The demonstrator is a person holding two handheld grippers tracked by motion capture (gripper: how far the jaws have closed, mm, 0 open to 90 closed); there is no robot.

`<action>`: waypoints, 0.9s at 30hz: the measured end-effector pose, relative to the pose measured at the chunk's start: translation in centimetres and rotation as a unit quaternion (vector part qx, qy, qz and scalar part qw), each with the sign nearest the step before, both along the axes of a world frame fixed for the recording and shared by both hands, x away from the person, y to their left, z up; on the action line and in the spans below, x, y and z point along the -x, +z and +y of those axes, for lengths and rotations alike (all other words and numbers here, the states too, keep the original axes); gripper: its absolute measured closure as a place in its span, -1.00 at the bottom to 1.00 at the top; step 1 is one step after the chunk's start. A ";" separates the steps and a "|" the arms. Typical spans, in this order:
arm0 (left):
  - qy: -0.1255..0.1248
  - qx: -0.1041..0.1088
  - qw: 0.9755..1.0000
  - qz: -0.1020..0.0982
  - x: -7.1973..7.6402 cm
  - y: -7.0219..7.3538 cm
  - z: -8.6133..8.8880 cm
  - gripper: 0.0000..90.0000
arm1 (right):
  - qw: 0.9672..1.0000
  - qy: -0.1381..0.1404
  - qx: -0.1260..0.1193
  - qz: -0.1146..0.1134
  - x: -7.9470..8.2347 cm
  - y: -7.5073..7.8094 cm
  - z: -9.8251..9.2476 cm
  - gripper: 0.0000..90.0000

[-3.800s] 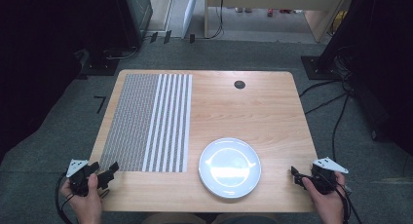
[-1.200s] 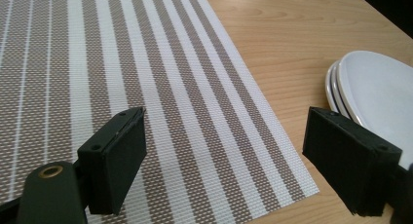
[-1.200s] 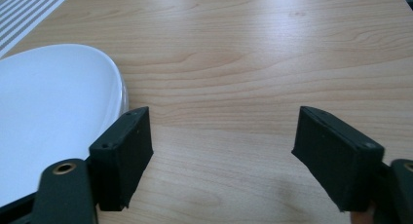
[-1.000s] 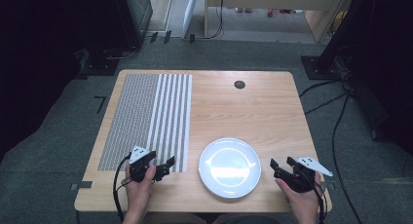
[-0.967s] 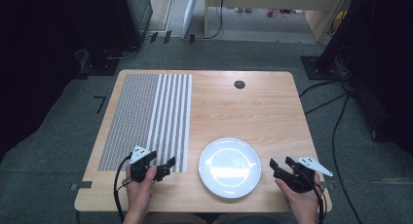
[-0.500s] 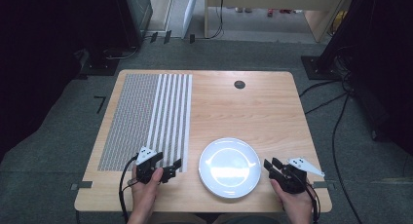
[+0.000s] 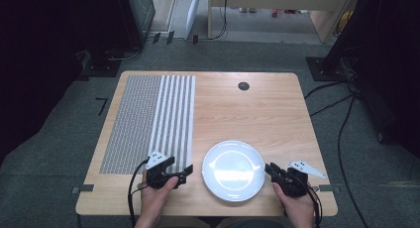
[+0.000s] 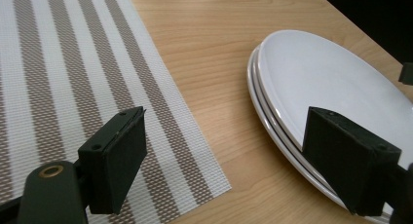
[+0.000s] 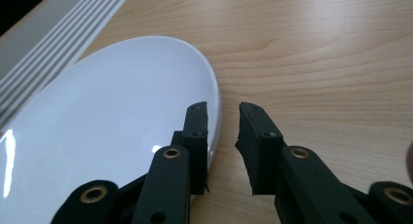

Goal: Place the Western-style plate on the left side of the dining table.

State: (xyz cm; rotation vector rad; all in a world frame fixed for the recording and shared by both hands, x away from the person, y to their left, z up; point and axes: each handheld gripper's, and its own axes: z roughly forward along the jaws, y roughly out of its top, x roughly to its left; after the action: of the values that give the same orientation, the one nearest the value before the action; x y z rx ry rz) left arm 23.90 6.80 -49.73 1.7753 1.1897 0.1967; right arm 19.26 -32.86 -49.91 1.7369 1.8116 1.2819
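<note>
Two grippers flank the white plate stack [image 7: 233,170], which sits at the near table [image 7: 257,109] edge right of the striped placemat [image 7: 148,121], so both sides are reachable. Left gripper [image 7: 183,172] gapes wide, one jaw already over the rim. Right gripper [image 9: 223,131] has just been narrowing, jaws near-closed straddling the rim, pads not clamped yet.
</note>
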 end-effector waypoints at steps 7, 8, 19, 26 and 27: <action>-0.022 0.010 1.000 0.004 0.3 -0.1 -0.9 -0.44 | 1.000 -0.001 -0.011 0.001 -0.1 -0.1 0.1 0.77; -0.026 0.011 1.000 0.004 0.3 -0.2 -1.1 -0.44 | 1.000 0.000 -0.016 0.003 -0.2 -0.2 0.1 0.77; -0.068 0.013 0.997 0.013 1.1 -0.6 -3.4 -0.43 | 1.000 0.002 -0.026 0.015 -0.5 -0.7 0.3 0.80; -0.083 -0.001 0.996 0.019 1.5 -1.2 -4.7 -0.42 | 0.999 0.001 -0.039 0.023 -0.6 -0.9 0.2 0.80; -0.085 -0.001 0.996 0.020 1.5 -1.2 -4.8 -0.42 | 0.999 0.001 -0.039 0.023 -0.6 -0.9 0.2 0.80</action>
State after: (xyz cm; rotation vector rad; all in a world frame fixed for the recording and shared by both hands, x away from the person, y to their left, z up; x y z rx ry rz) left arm 22.41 2.03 -50.95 1.8807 1.0596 0.0623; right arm 19.87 -32.69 -50.82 1.8214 1.8106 1.3402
